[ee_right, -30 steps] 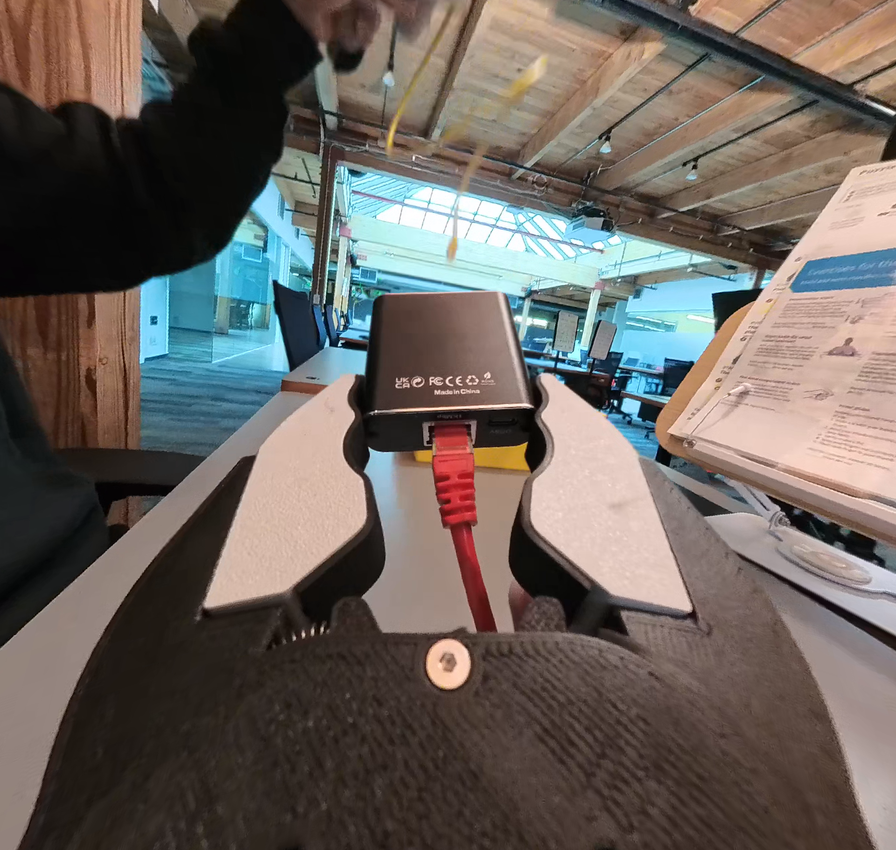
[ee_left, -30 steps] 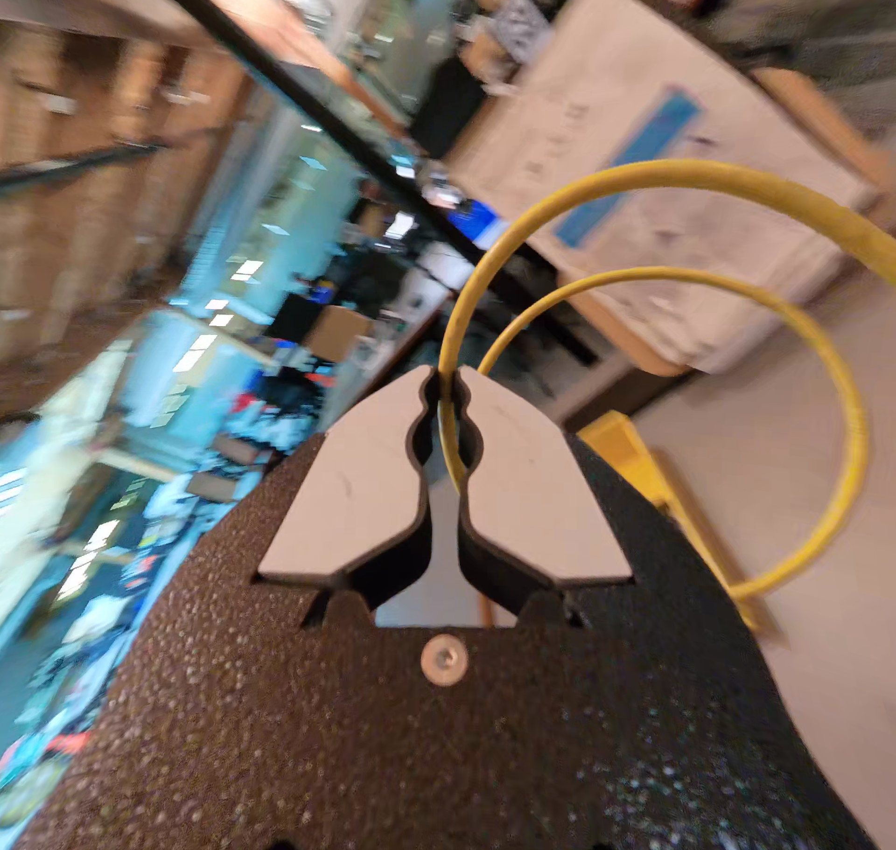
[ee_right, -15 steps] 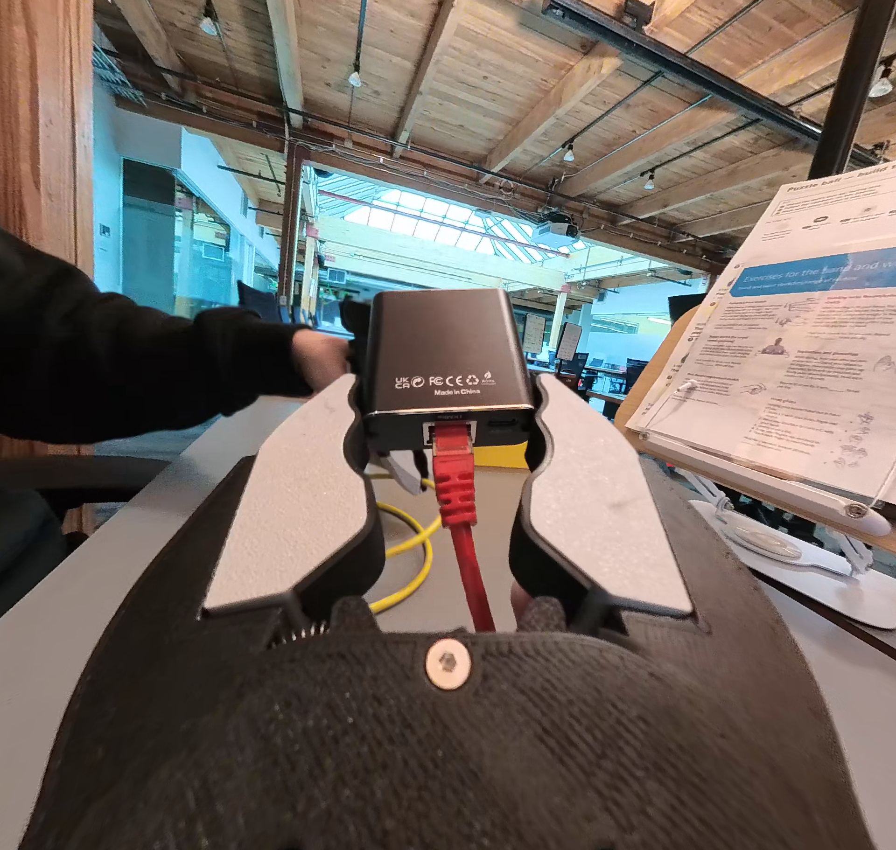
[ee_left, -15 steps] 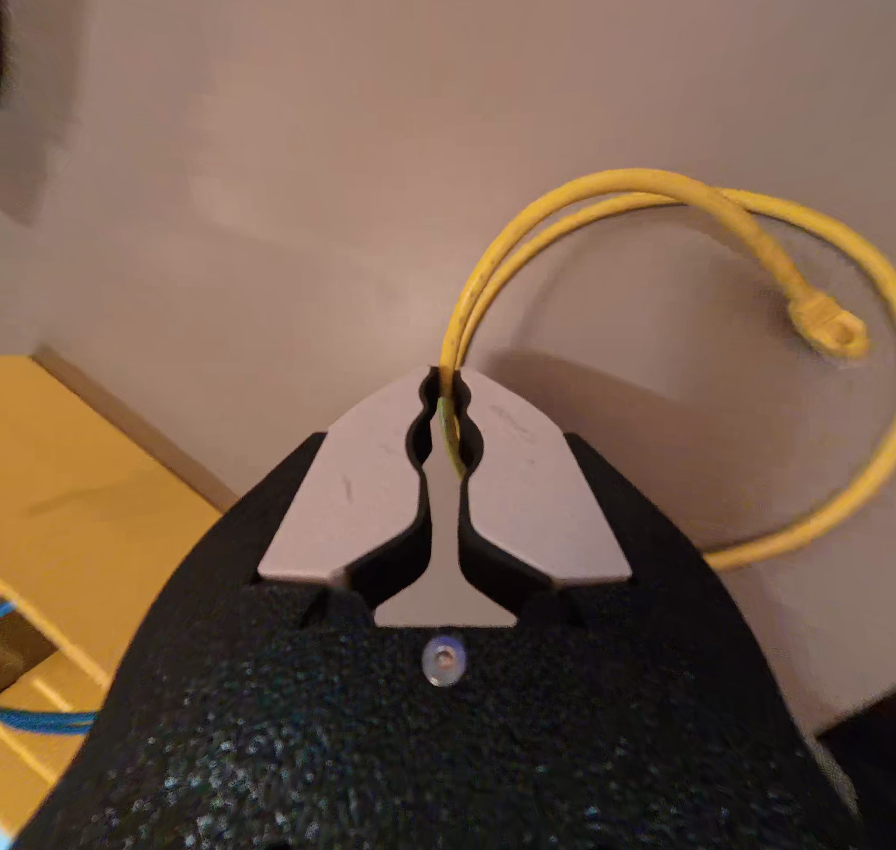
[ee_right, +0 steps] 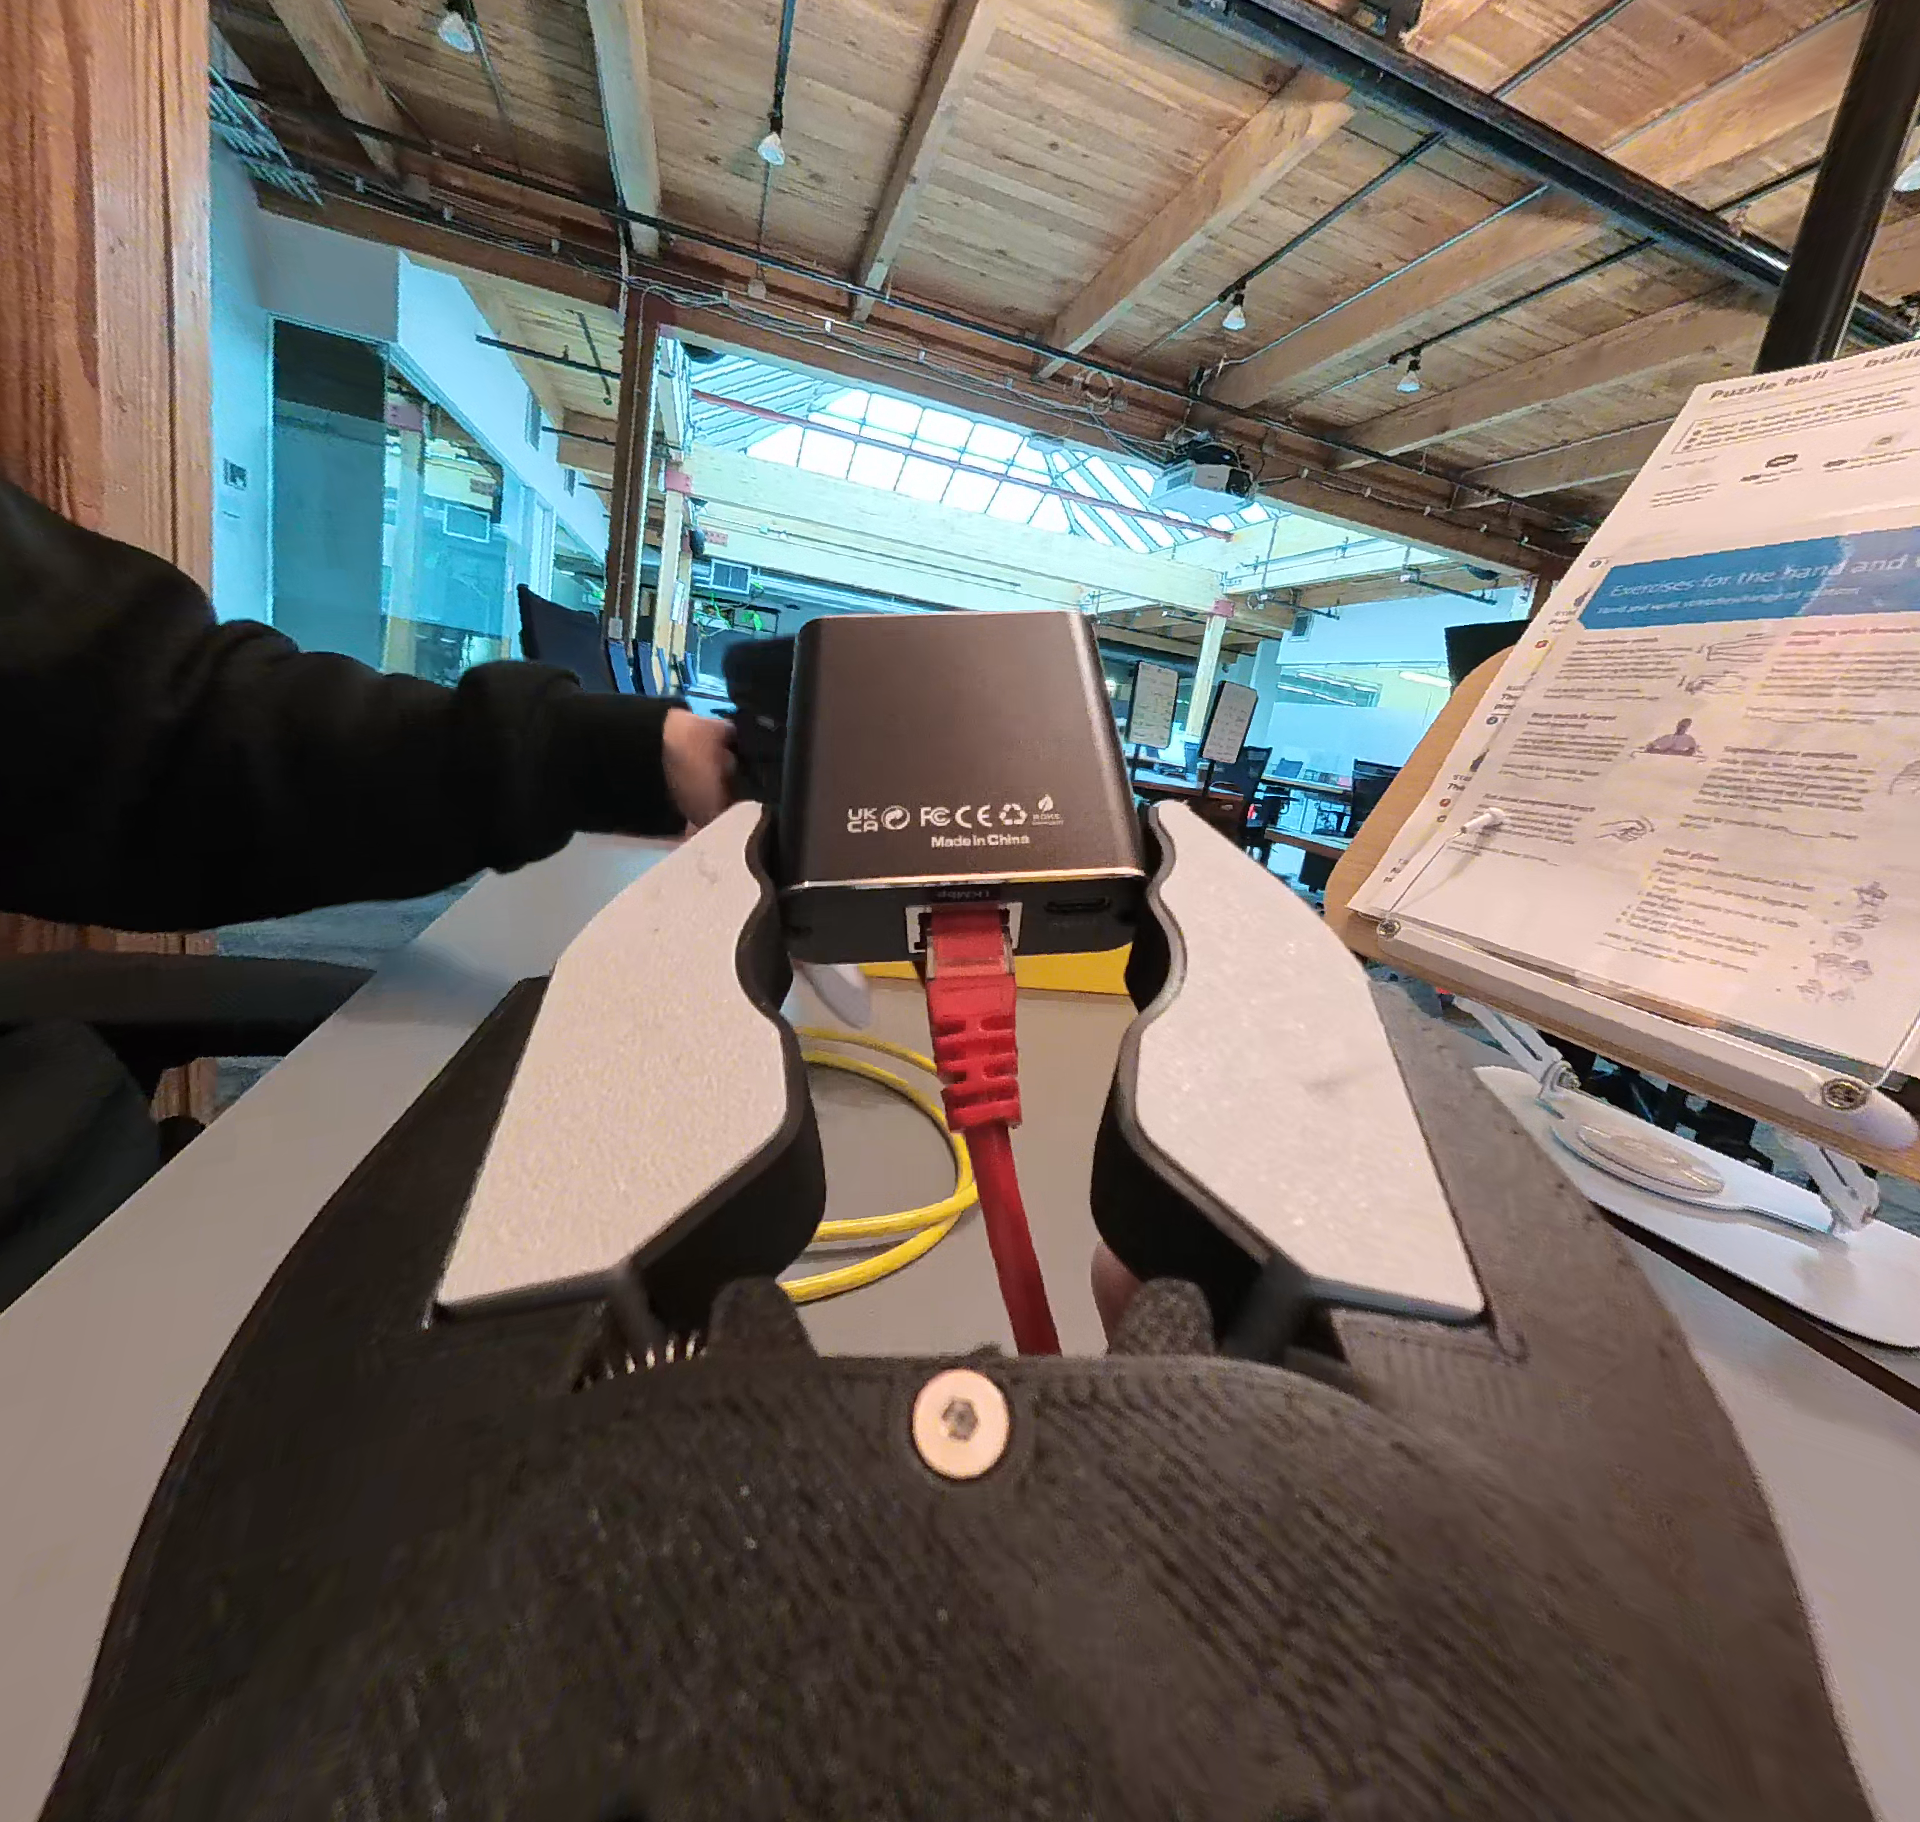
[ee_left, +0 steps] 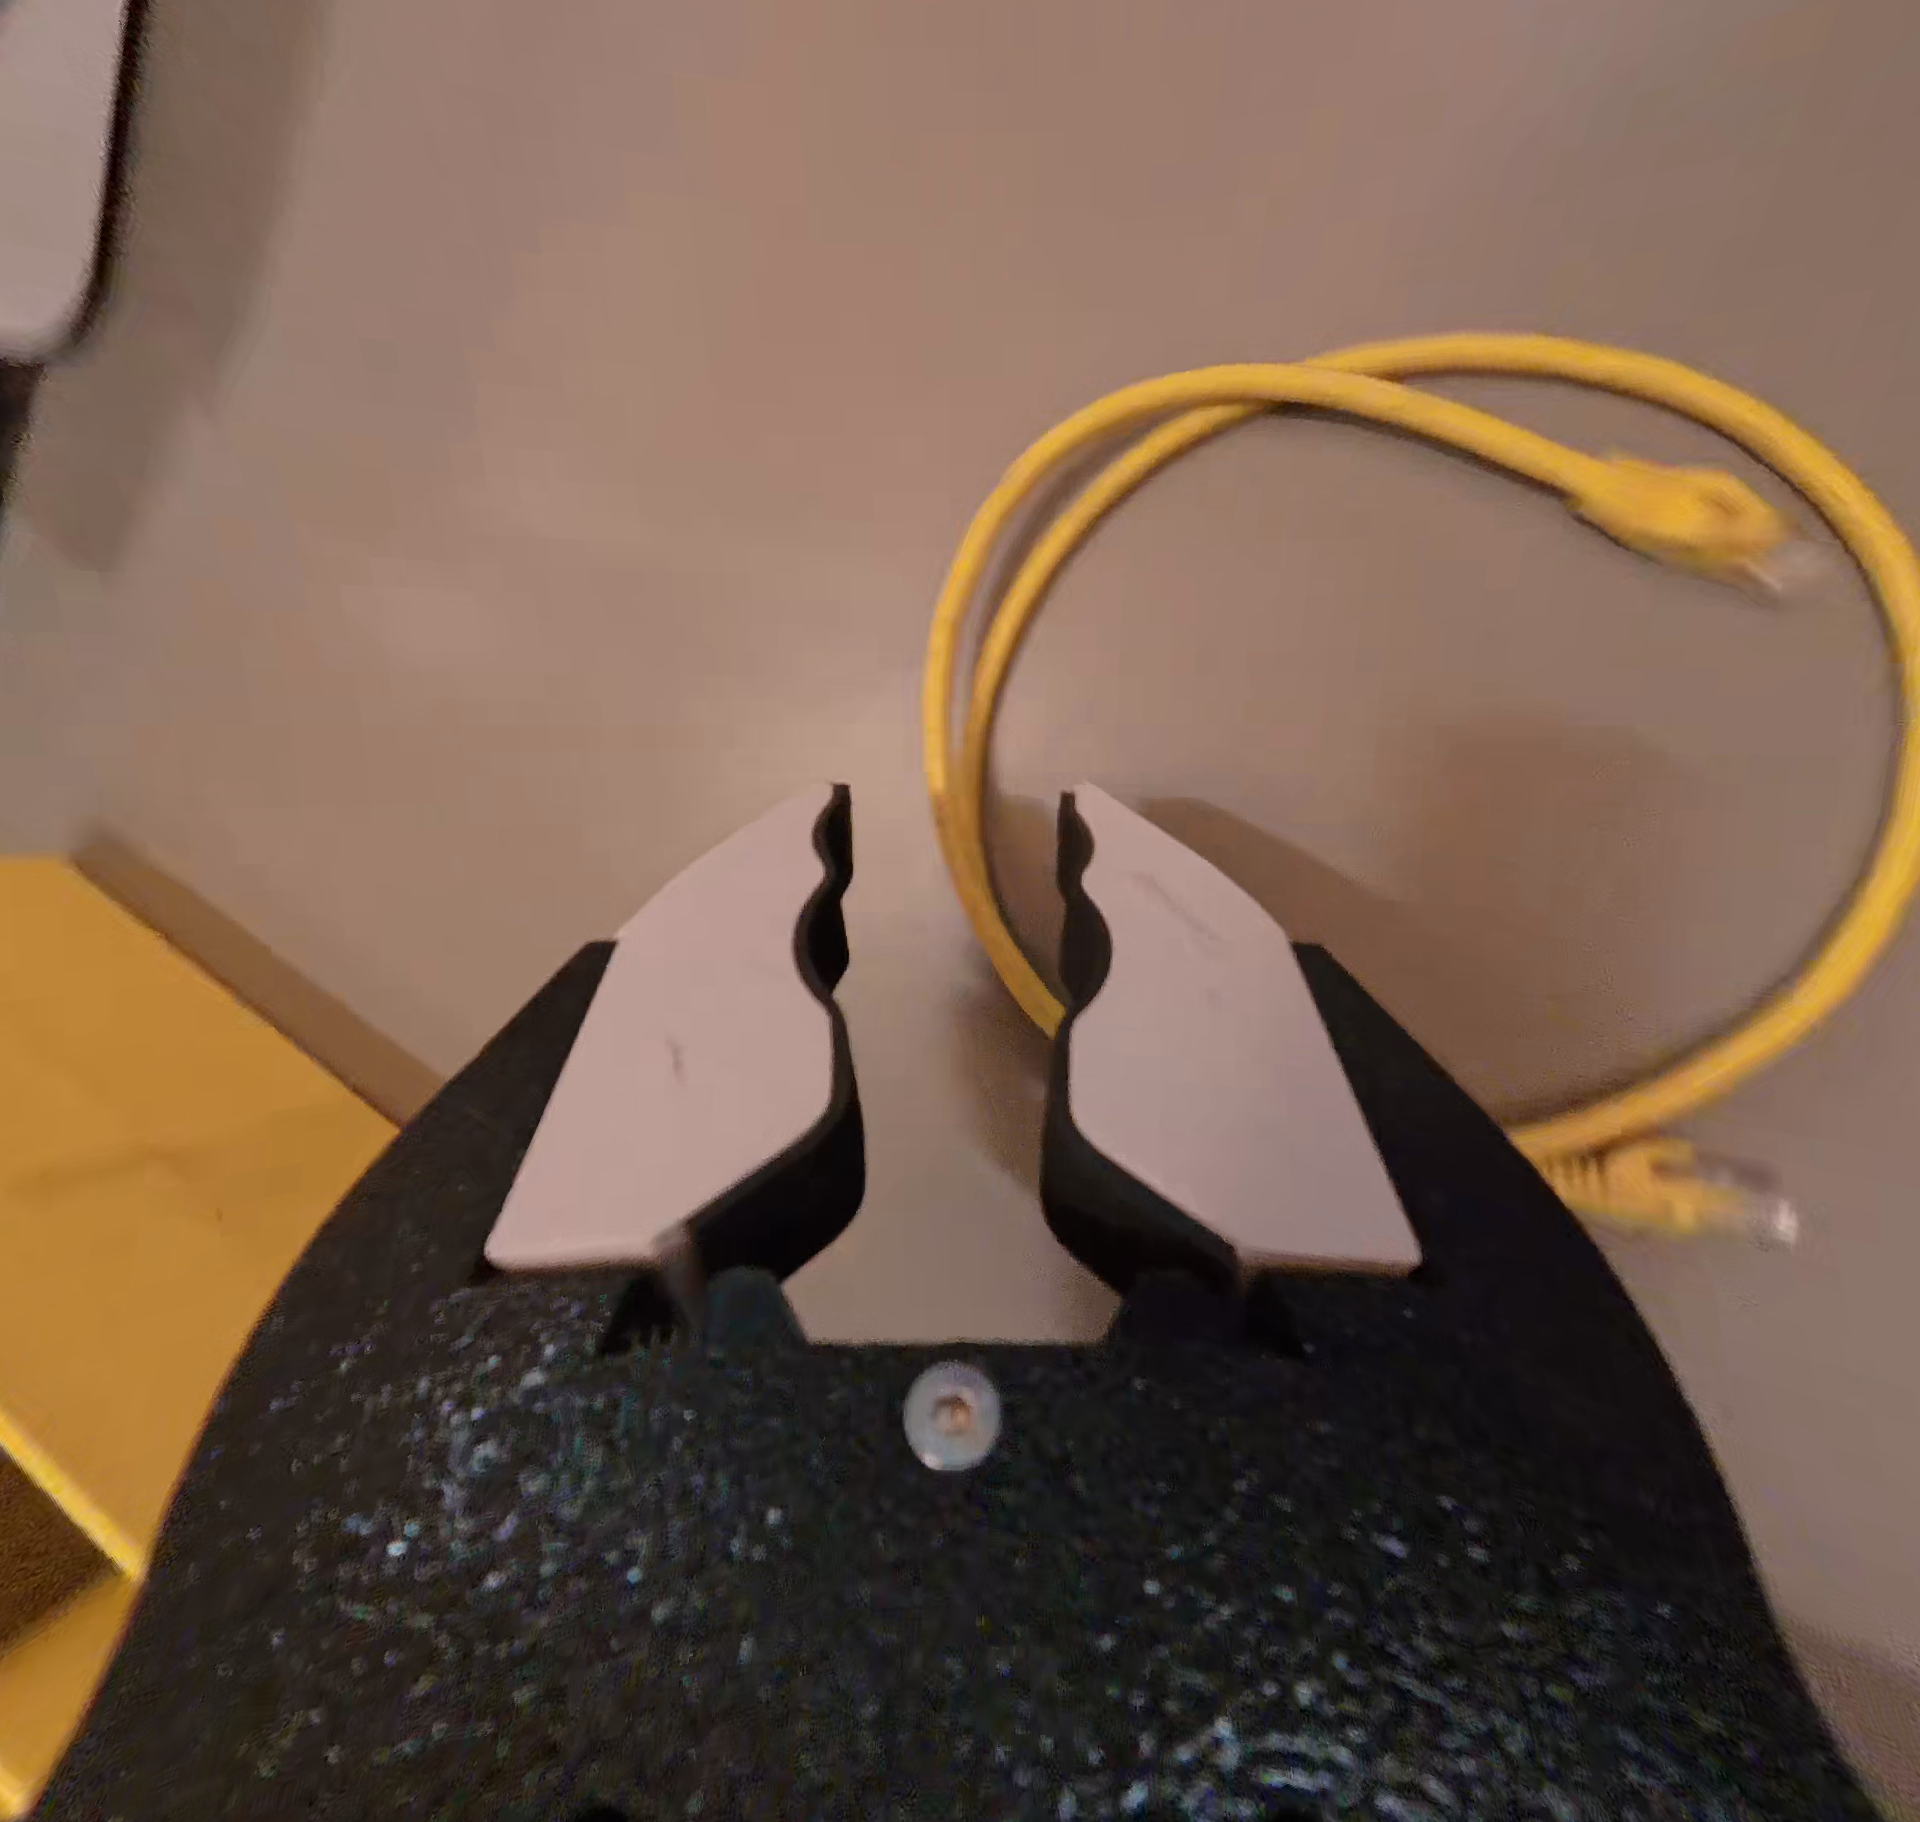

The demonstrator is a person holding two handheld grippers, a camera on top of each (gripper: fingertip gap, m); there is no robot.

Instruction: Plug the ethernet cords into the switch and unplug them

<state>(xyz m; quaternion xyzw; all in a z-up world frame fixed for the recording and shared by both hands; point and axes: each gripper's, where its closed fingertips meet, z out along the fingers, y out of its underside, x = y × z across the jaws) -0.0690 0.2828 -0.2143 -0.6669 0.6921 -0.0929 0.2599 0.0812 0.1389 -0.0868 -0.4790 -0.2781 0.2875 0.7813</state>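
My left gripper (ee_left: 951, 801) is open just above the grey table. A coiled yellow ethernet cord (ee_left: 1455, 390) lies loose on the table, one strand running between my fingertips; both its plugs, one (ee_left: 1704, 525) and the other (ee_left: 1662, 1196), are free. My right gripper (ee_right: 956, 837) is shut on a black switch (ee_right: 951, 733), held above the table. A red ethernet cord (ee_right: 977, 1045) is plugged into the switch's near port. The yellow cord (ee_right: 914, 1222) shows on the table under the switch. A person's sleeve (ee_right: 312, 764) and hand reach in behind the switch.
A yellow box (ee_left: 125, 1097) stands at the left in the left wrist view; its edge (ee_right: 1070, 972) shows under the switch. A document stand with printed sheets (ee_right: 1662, 785) stands at the right on a white base (ee_right: 1714, 1242). A wooden post (ee_right: 94, 318) rises at left.
My left gripper swung down to the table with the yellow cord, then opened and let it go; the cord now lies loose. My right gripper still holds the switch.
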